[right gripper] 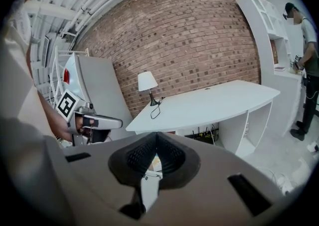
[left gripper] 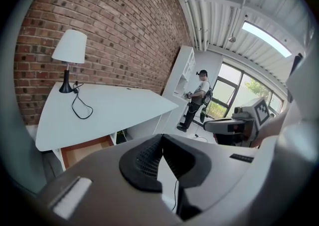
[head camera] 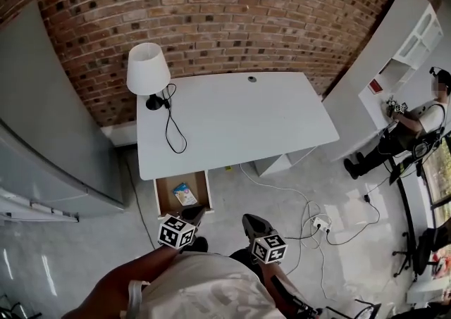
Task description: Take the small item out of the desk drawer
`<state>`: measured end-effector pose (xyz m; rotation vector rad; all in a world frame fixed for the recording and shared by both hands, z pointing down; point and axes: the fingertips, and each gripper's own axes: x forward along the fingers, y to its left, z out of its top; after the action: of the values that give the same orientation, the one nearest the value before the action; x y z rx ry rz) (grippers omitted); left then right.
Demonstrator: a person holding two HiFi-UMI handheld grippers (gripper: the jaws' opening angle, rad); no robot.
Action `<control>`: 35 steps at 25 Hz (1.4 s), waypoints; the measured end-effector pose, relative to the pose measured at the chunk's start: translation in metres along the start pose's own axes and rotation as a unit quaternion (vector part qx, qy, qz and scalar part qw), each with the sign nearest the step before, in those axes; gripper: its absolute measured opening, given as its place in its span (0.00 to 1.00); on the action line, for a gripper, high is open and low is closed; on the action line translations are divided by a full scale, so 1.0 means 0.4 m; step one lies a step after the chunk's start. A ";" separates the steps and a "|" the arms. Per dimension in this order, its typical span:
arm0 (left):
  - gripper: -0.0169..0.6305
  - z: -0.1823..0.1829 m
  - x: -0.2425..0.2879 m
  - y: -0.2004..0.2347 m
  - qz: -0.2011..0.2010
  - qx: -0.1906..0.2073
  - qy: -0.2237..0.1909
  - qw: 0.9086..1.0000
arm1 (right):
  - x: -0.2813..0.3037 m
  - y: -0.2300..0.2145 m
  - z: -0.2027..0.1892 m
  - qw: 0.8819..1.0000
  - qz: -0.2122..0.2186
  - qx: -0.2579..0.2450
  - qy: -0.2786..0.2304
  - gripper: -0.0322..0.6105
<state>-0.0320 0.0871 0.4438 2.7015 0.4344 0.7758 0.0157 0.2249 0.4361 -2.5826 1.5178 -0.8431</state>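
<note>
At the far left of the head view stands a tall grey cabinet [head camera: 49,120] against the brick wall [head camera: 232,8]. Next to it, on the left rear corner of the white desk [head camera: 239,120], is a lamp [head camera: 148,67] with a white shade and a black base, and its black cable [head camera: 173,127] loops forward across the desktop. Under the desk's front left edge the drawer [head camera: 161,201] is pulled out, showing its brown wooden inside. The small item [head camera: 184,194], a flat packet in blue, white and yellow, lies in the drawer toward its right side. Just in front of the drawer, the left gripper [head camera: 199,210] points toward the drawer's front right corner; its own view shows the jaws closed tip to tip with nothing between them. The right gripper [head camera: 248,219] is held beside it to the right, over the pale floor and clear of the drawer. Its jaws also meet at the tips and hold nothing. Farther right, white cables run across the floor to a power strip [head camera: 320,224]. A white shelf unit [head camera: 394,57] lines the right wall, and a person [head camera: 416,127] in a white top stands facing it, well away from the desk.
</note>
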 end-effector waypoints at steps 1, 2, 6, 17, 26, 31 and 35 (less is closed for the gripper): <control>0.04 -0.002 -0.004 0.011 0.003 -0.003 0.000 1.000 | 0.009 -0.005 0.001 1.000 -0.005 -0.002 0.002 0.06; 0.04 -0.004 -0.009 0.022 0.008 -0.007 -0.001 1.000 | 0.018 -0.008 0.005 1.000 -0.009 -0.005 0.004 0.06; 0.04 0.000 -0.025 0.061 0.025 -0.021 -0.008 0.999 | 0.056 -0.001 0.032 1.000 -0.004 -0.010 0.006 0.06; 0.04 -0.010 -0.089 0.172 0.112 -0.070 -0.032 0.991 | 0.195 0.020 0.054 0.995 0.078 -0.041 0.041 0.06; 0.04 0.009 -0.088 0.240 0.176 -0.112 -0.039 0.977 | 0.325 0.030 0.127 0.983 0.148 -0.084 0.064 0.06; 0.04 0.012 -0.049 0.265 0.202 -0.132 -0.043 0.969 | 0.381 0.004 0.130 0.973 0.186 -0.100 0.089 0.06; 0.04 0.013 -0.030 0.286 0.243 -0.143 -0.046 0.958 | 0.428 -0.007 0.131 0.961 0.227 -0.118 0.106 0.06</control>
<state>-0.0157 -0.0224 0.4750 2.5704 -0.3562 0.7553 0.1068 0.0739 0.4669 -2.1764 2.2779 -0.9468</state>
